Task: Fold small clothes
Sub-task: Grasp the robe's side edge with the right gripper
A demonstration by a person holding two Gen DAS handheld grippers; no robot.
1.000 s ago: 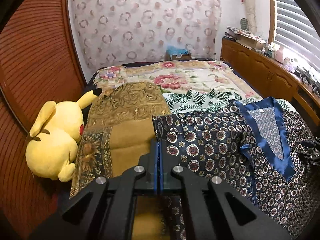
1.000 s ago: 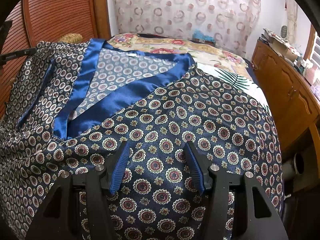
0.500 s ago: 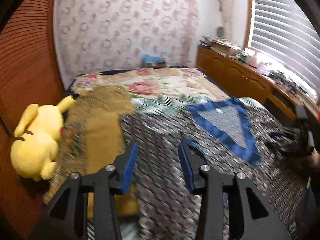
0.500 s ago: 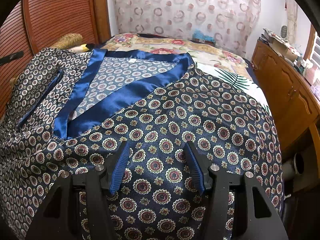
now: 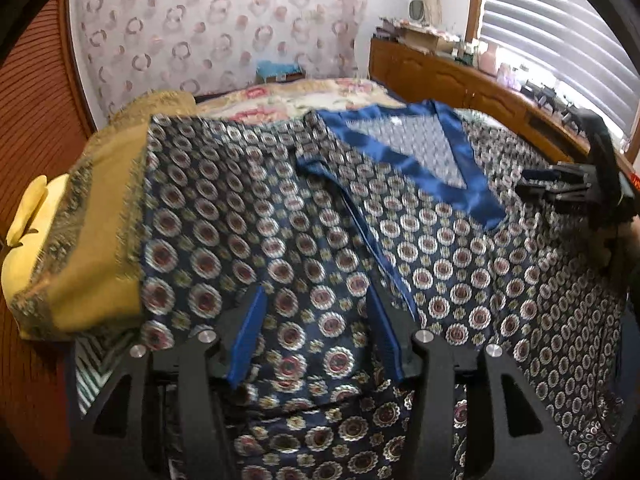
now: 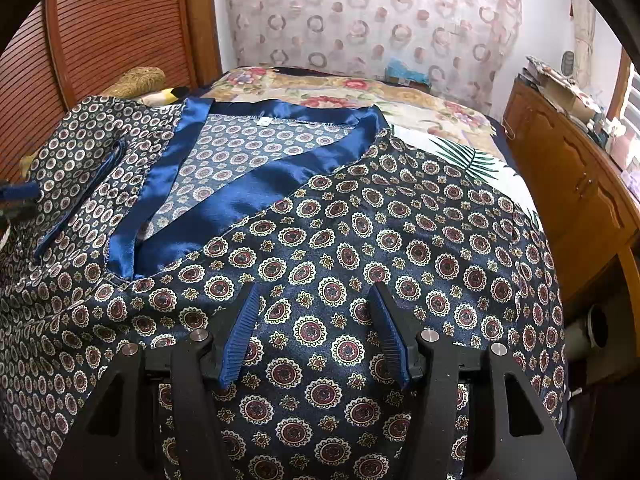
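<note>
Navy medallion-print satin top with blue V-neck trim (image 6: 360,240) is spread flat beneath both tongs. Left gripper (image 5: 318,340) jaws are opening, nothing pinched; right gripper (image 6: 314,330) is held spread, empty. Folding judged barely begun; an edge grasp is needed next.

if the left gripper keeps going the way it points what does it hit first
Most likely the patterned top spread on the bed: the left gripper, jaws opening and empty, angles down over that fabric. Depth is unclear.

shirt (image 6: 360,240) lay on bed (image 6: 420,116) | blanket (image 5: 100,216) left of shirt | plush toy (image 5: 24,248) left of blanket | cabinet (image 6: 580,184) right of bed
</note>
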